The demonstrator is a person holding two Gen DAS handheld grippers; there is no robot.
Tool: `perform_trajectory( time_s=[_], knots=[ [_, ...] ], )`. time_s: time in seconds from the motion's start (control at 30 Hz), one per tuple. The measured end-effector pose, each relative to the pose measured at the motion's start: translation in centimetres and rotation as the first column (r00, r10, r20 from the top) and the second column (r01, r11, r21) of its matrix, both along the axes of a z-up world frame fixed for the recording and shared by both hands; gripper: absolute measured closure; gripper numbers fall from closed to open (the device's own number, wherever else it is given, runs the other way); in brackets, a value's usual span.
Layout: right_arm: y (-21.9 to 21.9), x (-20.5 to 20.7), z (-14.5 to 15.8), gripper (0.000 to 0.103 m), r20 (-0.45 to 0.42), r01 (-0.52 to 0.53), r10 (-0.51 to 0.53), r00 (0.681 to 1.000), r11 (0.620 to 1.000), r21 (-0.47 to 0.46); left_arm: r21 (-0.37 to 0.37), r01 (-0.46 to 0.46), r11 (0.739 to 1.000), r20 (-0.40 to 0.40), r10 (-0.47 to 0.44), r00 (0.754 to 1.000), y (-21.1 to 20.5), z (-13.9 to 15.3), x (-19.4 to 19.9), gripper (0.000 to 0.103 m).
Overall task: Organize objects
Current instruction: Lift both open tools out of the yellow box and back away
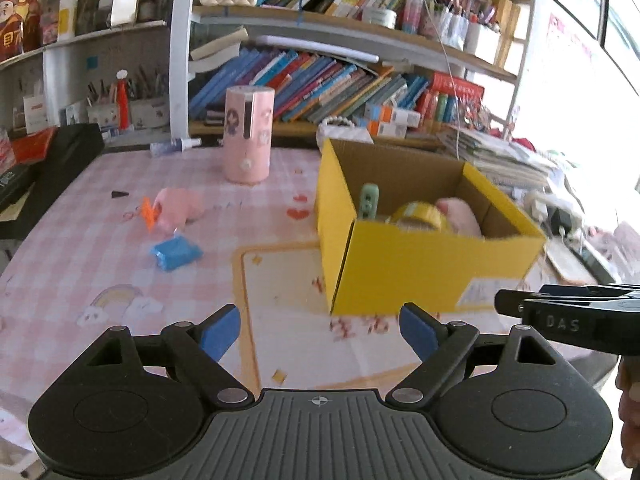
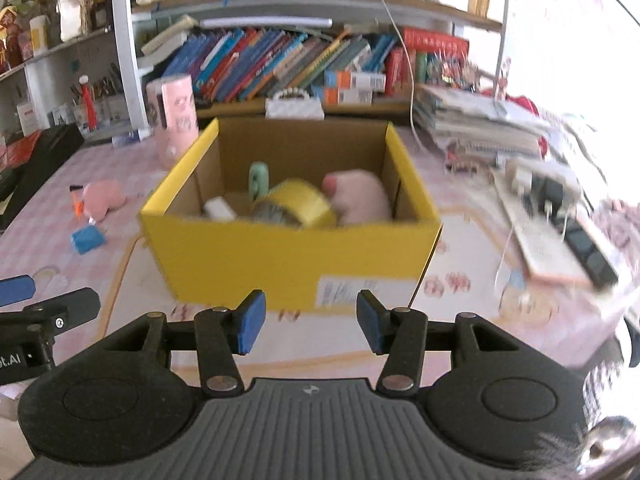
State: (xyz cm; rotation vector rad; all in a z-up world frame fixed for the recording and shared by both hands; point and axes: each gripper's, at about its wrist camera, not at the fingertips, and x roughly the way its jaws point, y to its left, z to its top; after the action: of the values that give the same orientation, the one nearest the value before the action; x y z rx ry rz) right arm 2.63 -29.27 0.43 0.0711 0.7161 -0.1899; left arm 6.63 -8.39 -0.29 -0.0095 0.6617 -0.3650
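A yellow cardboard box (image 1: 420, 264) (image 2: 288, 256) stands open on the pink checked table. Inside lie a roll of yellow tape (image 2: 298, 202), a pink plush toy (image 2: 360, 194), a mint-green item (image 2: 259, 178) and a white block (image 2: 218, 208). On the table to the left lie a second pink plush toy (image 1: 178, 208) (image 2: 102, 196) with an orange tag and a blue packet (image 1: 176, 254) (image 2: 87, 239). My left gripper (image 1: 320, 332) is open and empty, in front of the box's left corner. My right gripper (image 2: 310, 322) is open and empty, just before the box's front wall.
A pink cylinder holder (image 1: 248, 134) (image 2: 174, 118) stands behind the box. Bookshelves (image 1: 320, 80) fill the back. A black case (image 1: 60, 160) sits at the left edge. Stacked papers (image 2: 480, 124) and a power strip (image 2: 560, 216) lie at the right.
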Motion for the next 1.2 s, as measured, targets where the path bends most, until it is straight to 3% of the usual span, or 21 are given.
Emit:
perform_trajectory(
  time_s=[0.4, 1.2],
  knots=[
    [8.0, -2.8, -2.3, 0.050, -0.060, -0.045, 0.045, 0.997, 0.999, -0.011, 0.072, -0.015, 0.997, -0.048, 0.018, 0.999, 5.3, -1.2, -3.1, 0.014],
    [15.9, -3.4, -2.0, 0.043, -0.048, -0.190, 0.189, 0.981, 0.981, -0.027, 0.056, -0.134, 0.989, -0.042, 0.136, 0.990, 12.8, -0.9, -5.5, 0.014]
  ],
)
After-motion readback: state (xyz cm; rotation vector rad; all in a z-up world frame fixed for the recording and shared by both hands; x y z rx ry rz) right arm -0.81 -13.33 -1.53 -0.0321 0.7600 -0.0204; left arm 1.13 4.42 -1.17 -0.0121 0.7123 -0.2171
